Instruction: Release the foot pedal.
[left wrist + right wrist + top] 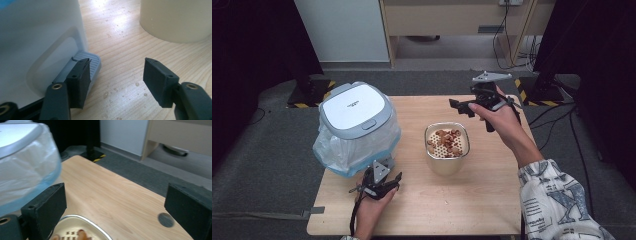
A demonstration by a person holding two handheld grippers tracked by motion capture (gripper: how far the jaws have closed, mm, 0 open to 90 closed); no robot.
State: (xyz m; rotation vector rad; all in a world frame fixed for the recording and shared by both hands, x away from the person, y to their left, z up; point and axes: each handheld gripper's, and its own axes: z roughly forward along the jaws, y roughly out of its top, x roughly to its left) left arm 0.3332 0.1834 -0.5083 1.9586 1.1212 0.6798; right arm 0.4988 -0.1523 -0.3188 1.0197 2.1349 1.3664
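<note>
My left gripper (pixel 116 77), jaws apart, sits low on the table (pixel 422 200) at the bin's (pixel 354 125) pedal (pixel 87 66), while my right gripper (pixel 462 106), jaws apart, hovers beyond the bowl (pixel 447 147).

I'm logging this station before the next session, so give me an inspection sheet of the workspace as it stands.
Surface: wooden table, water droplets by the bin's base.
Job's things: lidded pedal bin with a plastic liner, lid shut; cream container holding brownish food scraps on a perforated insert.
Clutter: nothing seen.
Grippers: left hand-held gripper open, low at the bin's grey foot pedal, one jaw over it; right hand-held gripper open, raised beyond the container.
Cables: black cable trailing from the left gripper; more on the floor at right.
Surroundings: grey carpet, wooden cabinet, hazard-striped stand bases.
</note>
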